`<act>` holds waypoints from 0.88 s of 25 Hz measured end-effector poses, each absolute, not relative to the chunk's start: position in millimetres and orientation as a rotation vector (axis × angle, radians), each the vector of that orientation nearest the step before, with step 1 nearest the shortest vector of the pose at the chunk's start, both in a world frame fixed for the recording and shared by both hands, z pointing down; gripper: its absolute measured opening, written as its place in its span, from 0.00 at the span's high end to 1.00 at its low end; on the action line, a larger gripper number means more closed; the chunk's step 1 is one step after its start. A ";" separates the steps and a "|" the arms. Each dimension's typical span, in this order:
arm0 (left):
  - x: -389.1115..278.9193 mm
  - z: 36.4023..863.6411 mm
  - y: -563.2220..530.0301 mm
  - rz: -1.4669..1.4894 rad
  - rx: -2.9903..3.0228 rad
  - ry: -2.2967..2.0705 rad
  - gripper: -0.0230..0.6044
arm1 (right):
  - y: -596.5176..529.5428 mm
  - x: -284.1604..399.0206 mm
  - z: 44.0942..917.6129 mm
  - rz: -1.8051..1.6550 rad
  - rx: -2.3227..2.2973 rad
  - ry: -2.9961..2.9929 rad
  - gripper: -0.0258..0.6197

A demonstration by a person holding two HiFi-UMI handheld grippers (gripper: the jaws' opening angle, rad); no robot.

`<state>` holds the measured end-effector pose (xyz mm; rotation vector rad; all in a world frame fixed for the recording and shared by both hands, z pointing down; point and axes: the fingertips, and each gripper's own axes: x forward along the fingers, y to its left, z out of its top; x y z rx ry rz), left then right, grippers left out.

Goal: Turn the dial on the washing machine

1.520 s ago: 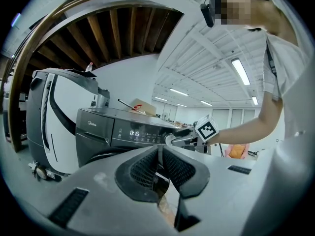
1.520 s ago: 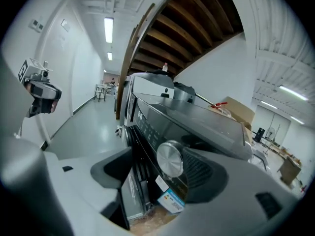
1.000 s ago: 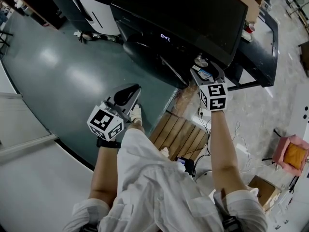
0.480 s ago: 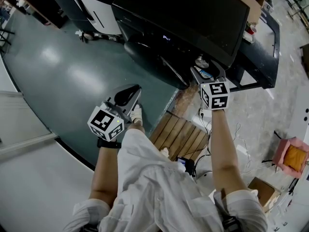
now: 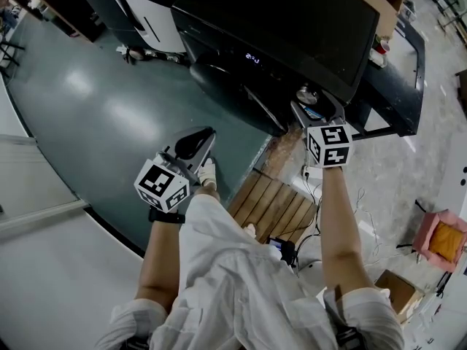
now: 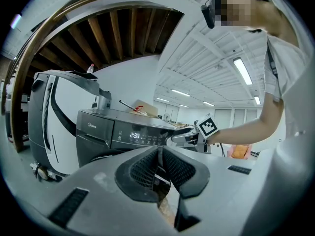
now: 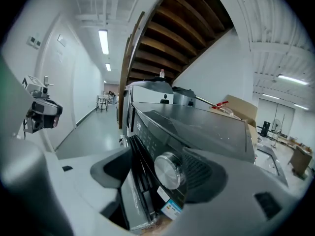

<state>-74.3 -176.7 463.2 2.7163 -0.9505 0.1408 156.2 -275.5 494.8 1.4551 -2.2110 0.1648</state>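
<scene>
Jaws of the right hand-held gripper stand apart on either side of the silver dial, which sits at the right end of the dark washing machine control panel. The dial lies close against one jaw, with a clear gap to the other. The left hand-held gripper is held low and well apart from the machine, over the grey floor, with its jaws pressed together on nothing. The machine's display reads 2:30. A slatted wooden pallet lies at the person's feet.
</scene>
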 end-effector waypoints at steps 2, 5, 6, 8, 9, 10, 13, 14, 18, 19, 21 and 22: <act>-72.1 462.2 -175.8 0.142 2.718 -0.945 0.92 | -275.9 156.3 497.5 0.163 1.455 -2.208 0.48; -72.4 461.7 -174.9 0.148 2.720 -0.944 0.92 | -268.1 158.9 512.2 0.214 1.462 -2.209 0.46; -72.8 462.0 -174.7 0.150 2.719 -0.945 0.92 | -264.6 161.4 518.1 0.243 1.463 -2.202 0.45; -73.9 462.2 -173.9 0.151 2.718 -0.947 0.92 | -256.2 166.2 526.8 0.301 1.461 -2.188 0.44; -74.5 462.0 -173.1 0.150 2.718 -0.948 0.92 | -250.7 167.8 528.1 0.316 1.464 -2.185 0.45; -75.0 461.6 -172.2 0.149 2.719 -0.949 0.92 | -244.6 169.0 527.6 0.323 1.473 -2.186 0.45; -75.5 459.9 -169.7 0.144 2.721 -0.952 0.92 | -223.5 170.5 524.4 0.352 1.512 -2.203 0.45; -75.3 459.0 -168.9 0.142 2.722 -0.954 0.92 | -215.3 170.0 524.7 0.366 1.519 -2.207 0.46; -72.0 452.7 -163.4 0.130 2.728 -0.952 0.92 | -177.9 164.7 532.4 0.419 1.503 -2.210 0.46; -70.7 450.9 -160.8 0.130 2.732 -0.948 0.92 | -170.5 163.4 534.5 0.425 1.494 -2.209 0.46; -68.3 447.9 -153.8 0.131 2.740 -0.938 0.92 | -164.8 160.9 536.9 0.404 1.458 -2.207 0.46; -67.6 446.5 -150.2 0.132 2.744 -0.934 0.92 | -168.2 159.7 535.5 0.373 1.434 -2.205 0.46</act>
